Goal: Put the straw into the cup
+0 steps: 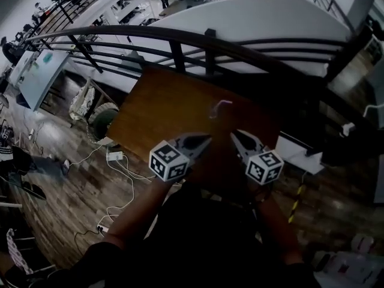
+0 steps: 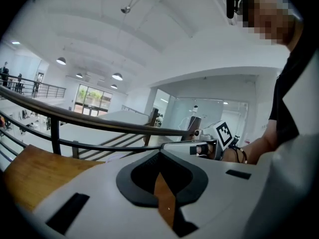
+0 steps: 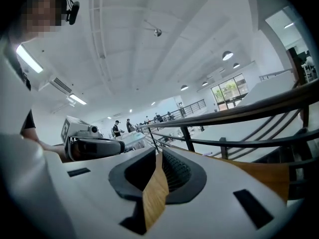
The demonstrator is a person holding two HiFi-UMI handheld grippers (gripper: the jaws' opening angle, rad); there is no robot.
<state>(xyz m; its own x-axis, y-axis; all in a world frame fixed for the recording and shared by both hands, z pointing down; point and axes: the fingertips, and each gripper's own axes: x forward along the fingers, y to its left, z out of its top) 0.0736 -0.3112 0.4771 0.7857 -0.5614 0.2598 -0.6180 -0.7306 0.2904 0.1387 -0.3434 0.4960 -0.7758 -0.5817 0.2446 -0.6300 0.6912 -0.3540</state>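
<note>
The straw (image 1: pixel 221 105), a pale, bent piece, lies on the far-middle part of the brown wooden table (image 1: pixel 162 104), well apart from both grippers. A faint clear shape just beside it may be the cup, but the head view is too dim to tell. Nearer the person, the left gripper (image 1: pixel 208 138) and the right gripper (image 1: pixel 233 133) hover side by side over the table's near part, tips pointing toward the straw. Each gripper view shows its jaws drawn together at the tips with nothing between them, only a sliver of the wood beyond. The step in hand looks like the approach, with nothing picked up yet. Next, one gripper would likely need to spread its jaws, reach farther out and close across the thin straw, while the other steadies the cup if it is there. The tabletop between grippers and straw looks bare, so the path is free; the dark railing (image 1: pixel 180 41) runs just beyond the far edge, leaving little room past the straw.
</note>
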